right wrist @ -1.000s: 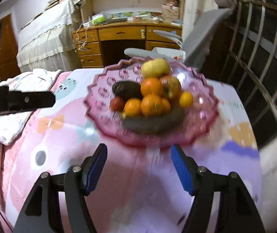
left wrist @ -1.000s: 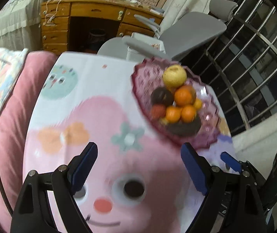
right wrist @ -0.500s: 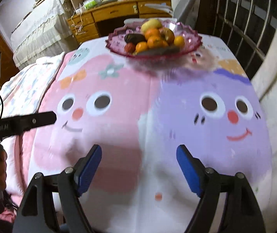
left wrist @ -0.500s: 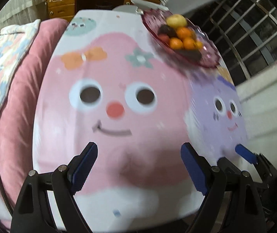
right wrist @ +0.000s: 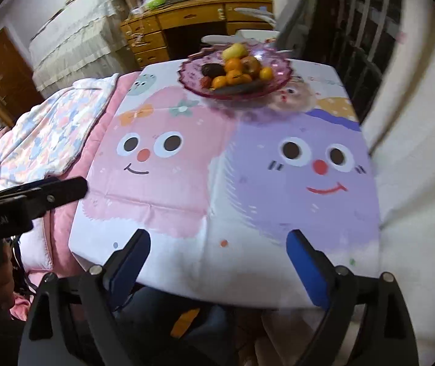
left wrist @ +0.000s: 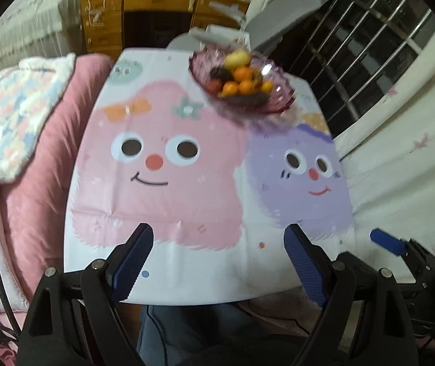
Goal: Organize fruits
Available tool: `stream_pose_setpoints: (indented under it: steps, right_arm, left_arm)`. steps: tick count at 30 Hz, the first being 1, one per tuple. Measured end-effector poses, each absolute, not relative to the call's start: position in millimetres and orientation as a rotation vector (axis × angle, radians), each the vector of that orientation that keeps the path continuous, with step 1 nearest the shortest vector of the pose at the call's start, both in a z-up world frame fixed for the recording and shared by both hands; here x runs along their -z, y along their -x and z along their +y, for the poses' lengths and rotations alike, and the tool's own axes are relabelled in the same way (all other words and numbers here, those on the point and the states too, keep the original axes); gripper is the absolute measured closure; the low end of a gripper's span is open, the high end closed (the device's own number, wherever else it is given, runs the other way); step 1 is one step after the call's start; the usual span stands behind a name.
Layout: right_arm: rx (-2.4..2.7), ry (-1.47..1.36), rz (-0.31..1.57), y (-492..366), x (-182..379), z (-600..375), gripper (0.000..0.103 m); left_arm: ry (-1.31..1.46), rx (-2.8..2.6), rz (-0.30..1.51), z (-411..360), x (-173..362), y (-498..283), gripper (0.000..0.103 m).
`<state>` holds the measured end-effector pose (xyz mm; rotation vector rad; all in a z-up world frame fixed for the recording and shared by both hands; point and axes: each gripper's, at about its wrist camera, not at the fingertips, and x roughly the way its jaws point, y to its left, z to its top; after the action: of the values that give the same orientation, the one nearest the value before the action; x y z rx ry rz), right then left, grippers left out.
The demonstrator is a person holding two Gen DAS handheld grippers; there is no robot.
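A pink glass fruit plate (left wrist: 278,106) stands at the far end of the table, also in the right wrist view (right wrist: 193,87). It holds a yellow fruit (left wrist: 237,58), several oranges (left wrist: 243,74), a dark fruit (left wrist: 220,74) and a small red fruit (left wrist: 214,85). My left gripper (left wrist: 217,262) is open and empty over the table's near edge. My right gripper (right wrist: 217,262) is open and empty over the near edge too, far from the plate.
The table wears a cloth with a pink face (left wrist: 156,164) and a purple face (right wrist: 309,164). A pink quilt (left wrist: 34,152) lies left. A wooden desk (right wrist: 193,27) and grey chair (left wrist: 281,12) stand behind; window bars (left wrist: 354,61) at right.
Both grippers have pulled back from the fruit plate to the table's near edge. The plate now looks small and far. Both stay open and empty.
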<state>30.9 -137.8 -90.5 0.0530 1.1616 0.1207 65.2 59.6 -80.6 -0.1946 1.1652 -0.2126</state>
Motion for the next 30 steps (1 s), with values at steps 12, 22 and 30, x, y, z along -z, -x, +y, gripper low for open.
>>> stream_pose_setpoints:
  steps: [12,22,30]
  right_arm:
    - [-0.09,-0.072,1.059,25,35,-147,0.011]
    - [-0.099,-0.051,1.004,41,28,-139,0.005]
    - [-0.114,-0.039,0.992,39,25,-136,0.0]
  left_arm:
    - [0.093,0.151,1.077,24,41,-14,0.005]
    - [0.087,0.029,1.03,35,35,7,0.001]
    - [0.071,0.007,1.005,34,31,10,0.001]
